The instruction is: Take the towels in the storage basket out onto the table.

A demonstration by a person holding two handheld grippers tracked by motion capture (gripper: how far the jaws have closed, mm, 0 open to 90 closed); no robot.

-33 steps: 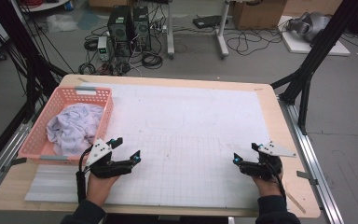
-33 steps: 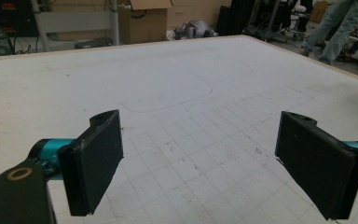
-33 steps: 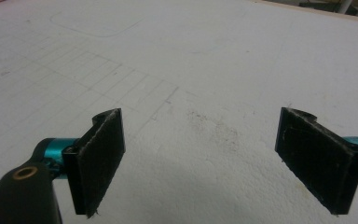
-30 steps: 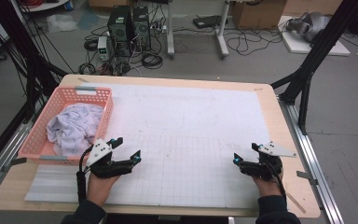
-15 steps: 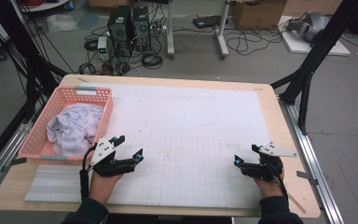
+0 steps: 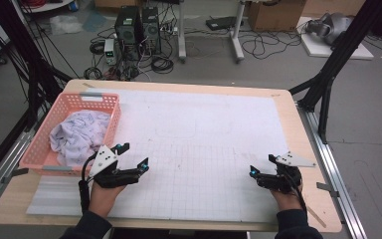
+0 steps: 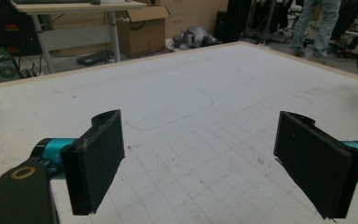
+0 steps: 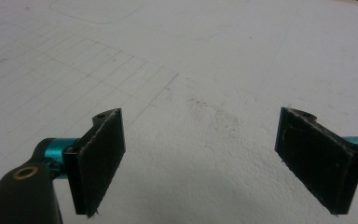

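The left gripper (image 6: 132,155), jaws spread and empty, hovers just beside the pink basket (image 6: 40,149) holding the crumpled white cloth (image 6: 77,137); the right gripper (image 6: 259,169) rests spread, well apart. Best to reach over the rim and pinch a raised fold.

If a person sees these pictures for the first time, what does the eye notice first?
Probably the pink basket at the table's left edge, with a crumpled pale cloth inside it. Next come the two black grippers on the white gridded mat: the left gripper just beside the basket, the right gripper near the right edge, both with jaws wide open and holding nothing.
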